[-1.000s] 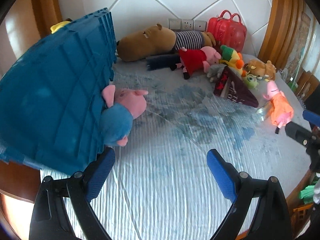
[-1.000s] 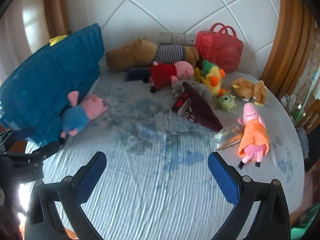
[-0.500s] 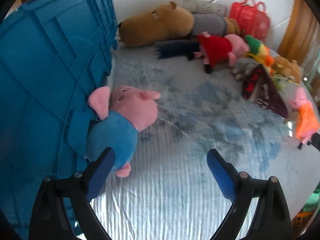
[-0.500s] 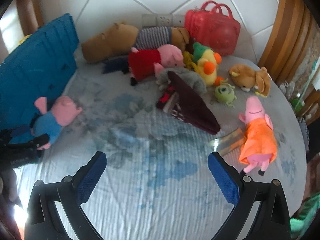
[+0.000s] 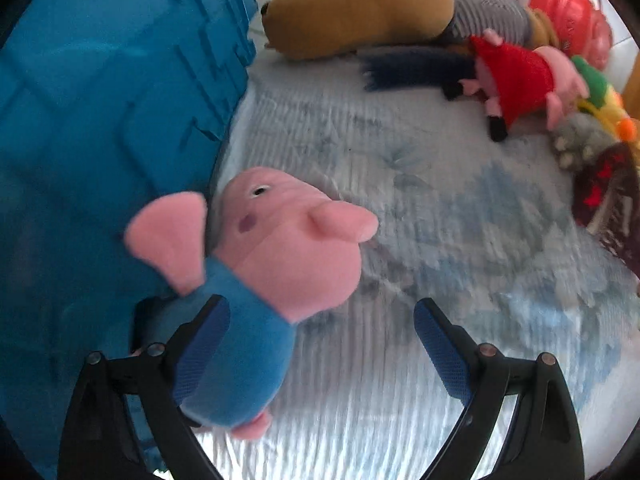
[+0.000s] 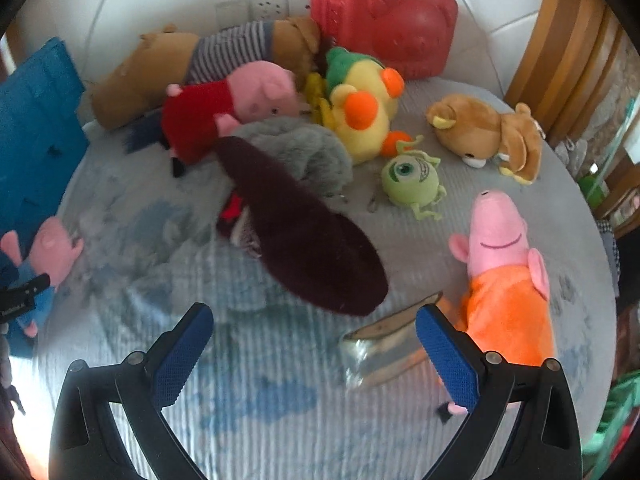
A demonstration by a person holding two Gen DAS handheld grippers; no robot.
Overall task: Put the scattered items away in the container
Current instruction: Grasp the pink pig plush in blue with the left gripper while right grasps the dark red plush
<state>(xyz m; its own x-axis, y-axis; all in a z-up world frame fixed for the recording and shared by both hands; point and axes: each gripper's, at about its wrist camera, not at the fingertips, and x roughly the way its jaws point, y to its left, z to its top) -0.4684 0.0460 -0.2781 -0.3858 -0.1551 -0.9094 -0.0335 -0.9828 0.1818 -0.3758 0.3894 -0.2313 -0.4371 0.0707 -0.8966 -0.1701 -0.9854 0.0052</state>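
Closing now risks a glancing pinch: the spread left tongs (image 5: 322, 334) touch only the blue-shirted pig plush's (image 5: 256, 280) body at their left finger; the right tongs (image 6: 312, 344) gape empty.

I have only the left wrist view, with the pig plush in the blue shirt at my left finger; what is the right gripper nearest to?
Observer: The right gripper is open; a pig plush in an orange dress lies beside its right finger.
Operator: Anything between the fingers?
Observer: A shiny clear packet lies on the striped blue-and-white cloth just ahead, between them.
Operator: And farther on?
Observer: A green one-eyed monster plush lies near a brown bear plush.
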